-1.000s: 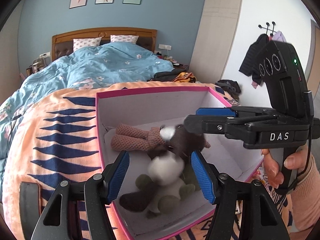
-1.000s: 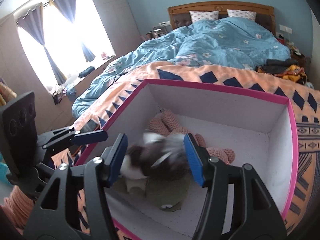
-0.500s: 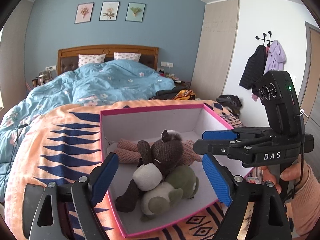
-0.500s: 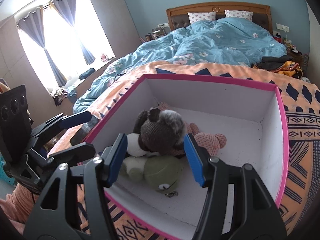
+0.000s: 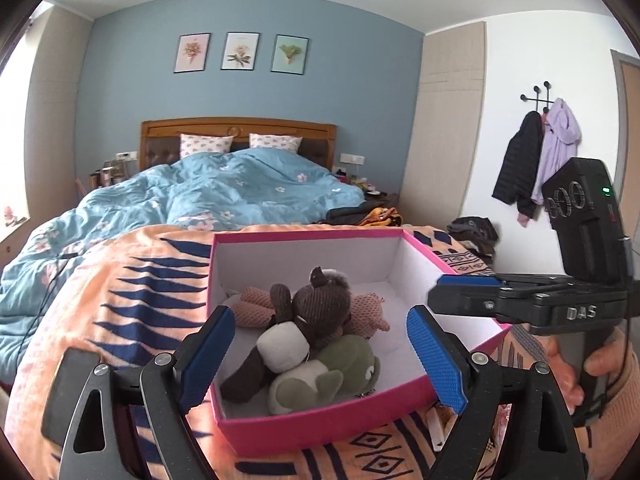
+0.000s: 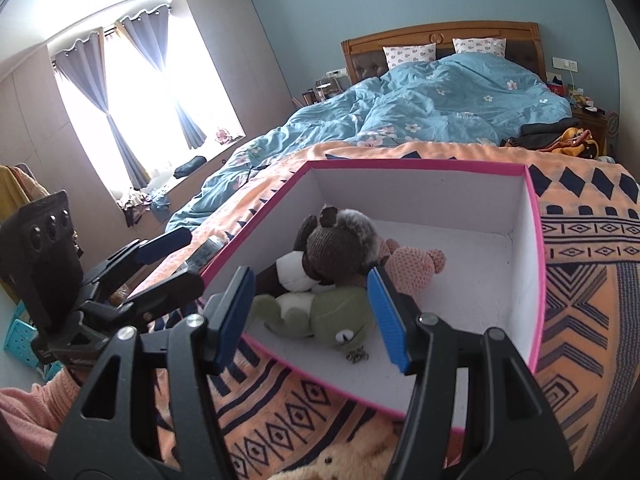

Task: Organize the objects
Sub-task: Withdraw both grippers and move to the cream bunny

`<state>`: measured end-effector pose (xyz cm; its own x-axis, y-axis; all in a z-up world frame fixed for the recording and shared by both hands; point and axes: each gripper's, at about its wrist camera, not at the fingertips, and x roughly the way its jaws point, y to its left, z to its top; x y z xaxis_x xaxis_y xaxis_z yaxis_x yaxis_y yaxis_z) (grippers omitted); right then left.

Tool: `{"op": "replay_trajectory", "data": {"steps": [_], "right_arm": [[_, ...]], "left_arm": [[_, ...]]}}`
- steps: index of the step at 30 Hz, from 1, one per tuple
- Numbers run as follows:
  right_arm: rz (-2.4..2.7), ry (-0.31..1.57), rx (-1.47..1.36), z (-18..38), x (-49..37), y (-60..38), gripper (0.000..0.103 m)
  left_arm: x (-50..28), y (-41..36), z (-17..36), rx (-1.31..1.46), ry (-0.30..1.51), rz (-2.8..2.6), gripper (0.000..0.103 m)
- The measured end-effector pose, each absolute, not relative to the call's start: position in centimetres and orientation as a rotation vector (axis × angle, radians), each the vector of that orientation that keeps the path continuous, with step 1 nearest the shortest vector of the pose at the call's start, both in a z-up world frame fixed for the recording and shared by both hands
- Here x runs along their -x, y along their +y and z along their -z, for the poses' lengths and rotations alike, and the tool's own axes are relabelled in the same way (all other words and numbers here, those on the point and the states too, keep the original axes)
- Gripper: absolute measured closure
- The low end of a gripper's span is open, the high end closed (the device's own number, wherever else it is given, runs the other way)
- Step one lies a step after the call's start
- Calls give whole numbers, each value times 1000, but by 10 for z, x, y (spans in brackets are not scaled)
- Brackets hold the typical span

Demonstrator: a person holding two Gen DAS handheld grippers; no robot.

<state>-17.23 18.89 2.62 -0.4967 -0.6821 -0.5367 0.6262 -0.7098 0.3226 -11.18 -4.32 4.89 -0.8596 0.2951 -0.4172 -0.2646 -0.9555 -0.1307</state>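
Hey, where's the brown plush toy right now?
The brown plush toy lies inside the pink box on the orange blanket, on top of the green plush and against the pink knitted toy, toward the box's left side in both wrist views.

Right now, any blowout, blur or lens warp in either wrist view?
Right wrist view: the window is blown out white and the headboard bows. Left wrist view: evenly lit, toys in the pink box sharp, walls curve, dark corners.

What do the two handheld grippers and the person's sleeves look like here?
Both the left gripper and the right gripper are black clamp-style frames with textured blue pads and silver pivot screws. The right one has "DAS" lettering, a green light and a cable. Sleeves are pink knit.
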Motion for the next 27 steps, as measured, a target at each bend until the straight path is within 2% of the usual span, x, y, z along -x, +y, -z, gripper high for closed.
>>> {"op": "replay_trajectory", "data": {"steps": [3, 5, 17, 27], "right_arm": [[2220, -98, -827, -26, 161, 194, 40], [2228, -97, -817, -26, 154, 199, 39], [2266, -102, -814, -10, 107, 239, 38], [2266, -89, -956, 38, 80, 261, 39]], "left_arm": [[103, -38, -48, 609, -102, -2755, 13], [100, -36, -46, 612, -102, -2746, 0], [78, -14, -27, 683, -75, -2639, 0], [64, 23, 3, 790, 27, -2487, 0]]}}
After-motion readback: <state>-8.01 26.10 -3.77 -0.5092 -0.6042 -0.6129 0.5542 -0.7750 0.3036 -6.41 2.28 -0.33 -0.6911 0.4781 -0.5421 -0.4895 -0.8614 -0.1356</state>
